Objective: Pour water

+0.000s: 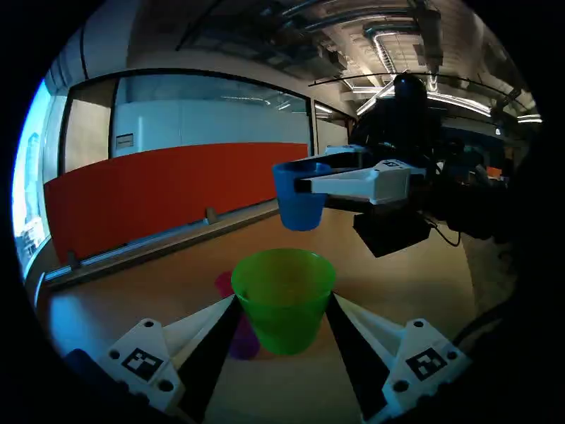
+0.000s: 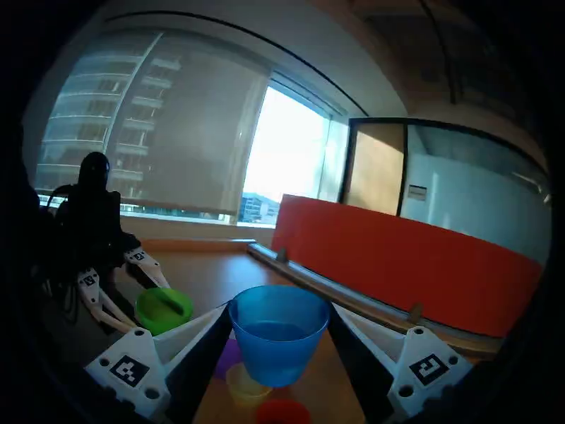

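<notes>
In the left gripper view my left gripper (image 1: 284,311) is shut on a green cup (image 1: 284,297), held upright above the wooden table (image 1: 395,283). Above and beyond it, the right gripper (image 1: 300,177) holds a blue cup (image 1: 300,201) upright in the air. In the right gripper view my right gripper (image 2: 279,336) is shut on the blue cup (image 2: 277,339), which has water in it. The left gripper (image 2: 152,300) with the green cup (image 2: 164,309) is lower to the left.
A purple cup (image 1: 244,336) stands on the table behind the green one. In the right gripper view a purple cup (image 2: 227,357), a yellow cup (image 2: 247,385) and a red cup (image 2: 282,411) sit below the blue cup. An orange partition wall (image 1: 169,187) borders the table.
</notes>
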A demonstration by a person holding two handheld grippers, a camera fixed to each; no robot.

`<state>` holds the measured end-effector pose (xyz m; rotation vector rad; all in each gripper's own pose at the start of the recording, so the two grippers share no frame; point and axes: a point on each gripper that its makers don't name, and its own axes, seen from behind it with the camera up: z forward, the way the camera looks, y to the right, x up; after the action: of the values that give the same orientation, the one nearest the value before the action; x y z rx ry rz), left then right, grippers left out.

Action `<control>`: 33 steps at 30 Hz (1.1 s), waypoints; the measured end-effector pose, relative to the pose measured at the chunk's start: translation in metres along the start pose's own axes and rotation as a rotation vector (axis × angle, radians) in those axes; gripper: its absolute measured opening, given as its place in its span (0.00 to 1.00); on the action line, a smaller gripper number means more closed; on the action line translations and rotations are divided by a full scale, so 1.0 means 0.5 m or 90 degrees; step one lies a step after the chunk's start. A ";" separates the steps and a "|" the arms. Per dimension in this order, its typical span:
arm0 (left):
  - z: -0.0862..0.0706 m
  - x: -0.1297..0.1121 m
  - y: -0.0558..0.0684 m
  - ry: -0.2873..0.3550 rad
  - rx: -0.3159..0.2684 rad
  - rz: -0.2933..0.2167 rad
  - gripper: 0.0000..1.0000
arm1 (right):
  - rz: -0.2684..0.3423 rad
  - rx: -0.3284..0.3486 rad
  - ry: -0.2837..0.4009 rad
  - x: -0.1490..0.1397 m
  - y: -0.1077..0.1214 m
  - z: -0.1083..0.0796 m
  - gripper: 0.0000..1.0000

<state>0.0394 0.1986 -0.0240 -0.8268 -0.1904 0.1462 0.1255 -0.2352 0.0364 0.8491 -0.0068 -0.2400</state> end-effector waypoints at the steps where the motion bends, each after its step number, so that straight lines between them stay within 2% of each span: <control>1: 0.001 -0.002 0.001 -0.003 -0.001 0.001 0.82 | -0.007 0.002 -0.001 0.001 -0.001 0.000 0.93; 22: 0.015 -0.006 0.023 -0.003 -0.025 0.001 0.82 | -0.102 0.028 -0.009 0.027 -0.023 -0.002 0.93; 33: 0.021 0.000 0.037 0.004 -0.036 0.003 0.83 | -0.138 0.039 -0.004 0.038 -0.038 -0.004 0.93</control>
<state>0.0358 0.2187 -0.0308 -0.8843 -0.1877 0.1434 0.1401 -0.2499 0.0196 0.9110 0.0724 -0.4487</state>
